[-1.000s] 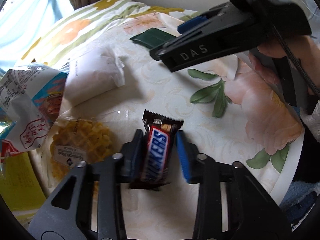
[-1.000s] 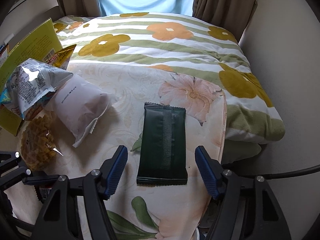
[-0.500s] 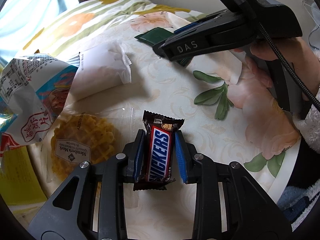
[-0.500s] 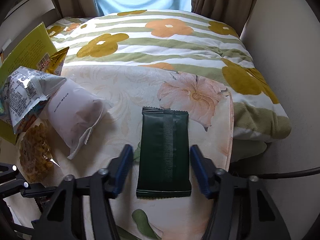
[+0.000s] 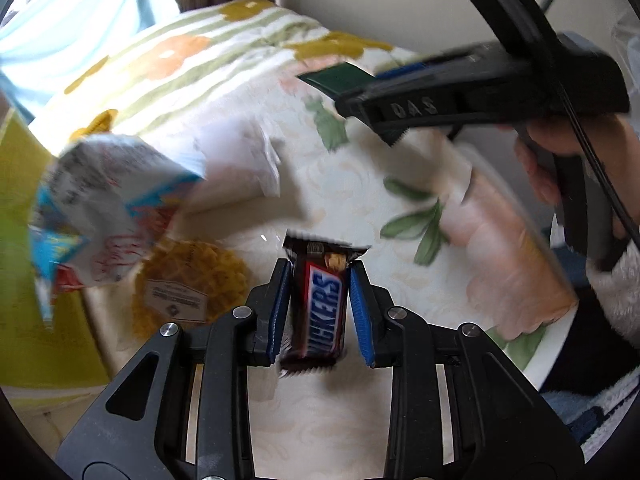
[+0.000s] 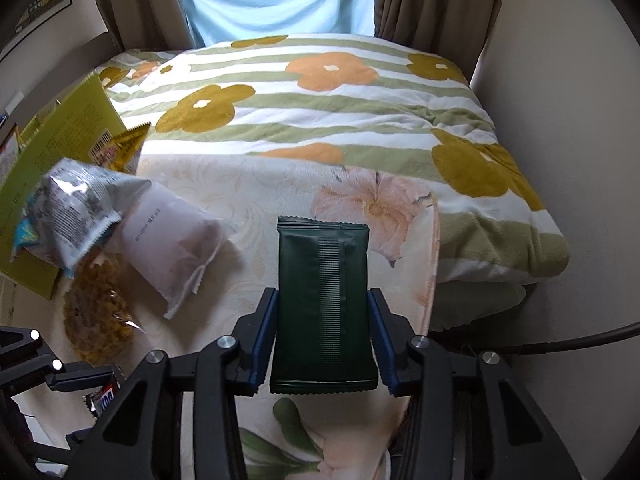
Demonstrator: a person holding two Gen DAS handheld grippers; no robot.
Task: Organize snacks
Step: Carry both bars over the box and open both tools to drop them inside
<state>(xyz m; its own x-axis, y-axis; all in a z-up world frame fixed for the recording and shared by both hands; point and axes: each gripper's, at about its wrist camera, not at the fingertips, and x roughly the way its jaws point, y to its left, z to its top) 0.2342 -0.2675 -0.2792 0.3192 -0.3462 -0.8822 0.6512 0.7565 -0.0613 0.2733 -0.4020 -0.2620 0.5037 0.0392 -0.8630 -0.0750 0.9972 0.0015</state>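
My left gripper (image 5: 320, 280) is shut on a Snickers bar (image 5: 320, 308) and holds it over the floral tablecloth (image 5: 360, 208). My right gripper (image 6: 323, 304) is shut on a flat dark green packet (image 6: 323, 300), pads against its two long sides; the packet also shows in the left wrist view (image 5: 340, 78). To the left lie a white pouch (image 6: 168, 240), a silver snack bag (image 6: 76, 208) and a round waffle pack (image 6: 98, 312). The Snickers bar peeks in at the lower left of the right wrist view (image 6: 105, 396).
A yellow-green box (image 6: 52, 152) stands at the table's left edge. A striped flower blanket (image 6: 320, 92) covers the bed behind the table. The table's right edge (image 6: 434, 280) drops off beside the green packet. A wall is on the right.
My right gripper closed from wide open onto the green packet. My left gripper closed on the Snickers bar and lifted slightly; its view swung and blurred.
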